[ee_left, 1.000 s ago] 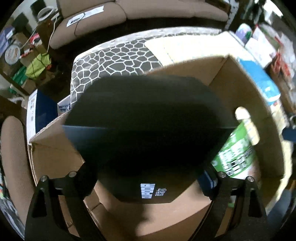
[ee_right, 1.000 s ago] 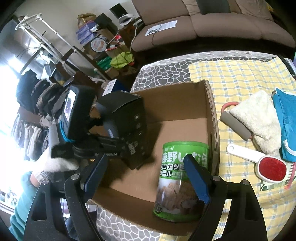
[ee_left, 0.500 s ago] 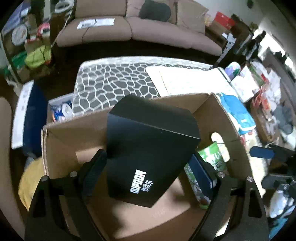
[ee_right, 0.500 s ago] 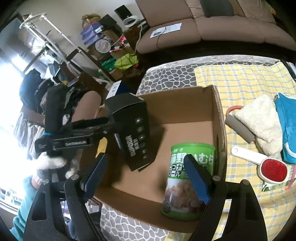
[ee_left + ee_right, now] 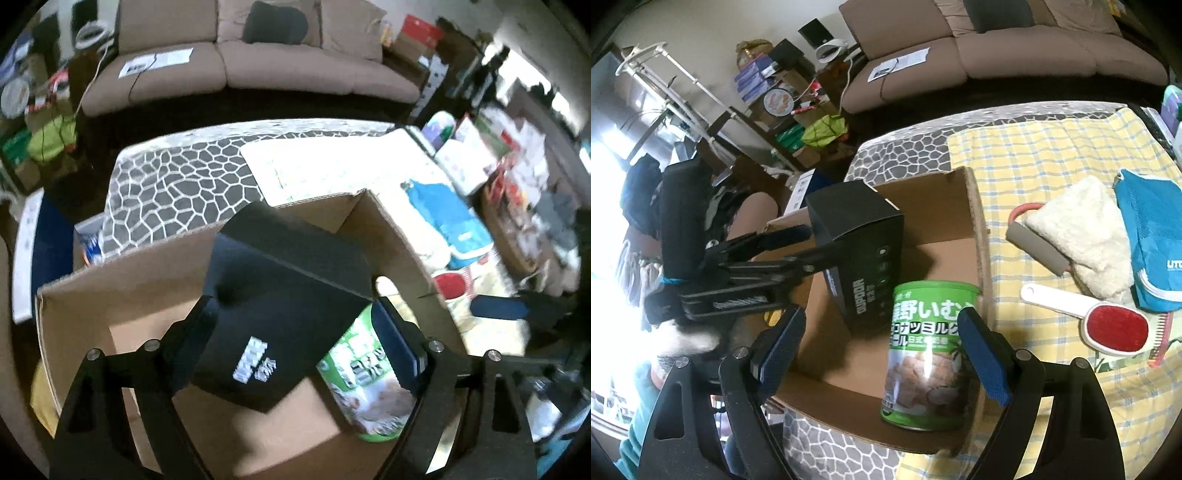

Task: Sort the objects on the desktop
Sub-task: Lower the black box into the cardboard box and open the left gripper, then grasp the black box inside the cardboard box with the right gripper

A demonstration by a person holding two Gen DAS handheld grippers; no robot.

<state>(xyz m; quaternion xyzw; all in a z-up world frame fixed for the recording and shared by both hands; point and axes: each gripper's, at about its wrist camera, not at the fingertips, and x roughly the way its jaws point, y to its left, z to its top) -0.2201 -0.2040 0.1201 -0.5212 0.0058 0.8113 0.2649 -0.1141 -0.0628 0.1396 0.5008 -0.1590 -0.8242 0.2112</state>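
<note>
Holding a black box [image 5: 860, 254] tilted over the left half of a cardboard carton [image 5: 975, 221], the left gripper [image 5: 812, 251] clamps it between wide-set jaws. The right gripper [image 5: 879, 354] hangs wide and empty around a green can [image 5: 929, 354] standing at the carton's near right. Released while tilted, the box could topple against the can.

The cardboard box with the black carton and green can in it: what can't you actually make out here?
- Brown cardboard box floor, left wrist view: largely hidden under the black carton.
- Black carton's white lettering, left wrist view: blurred.
- Green can, left wrist view: partly behind the carton and the left tongs.
- Left tongs' grip on the carton: contact cannot be told in either view.
- Blue pouch, right wrist view: cut off by the edge.
</note>
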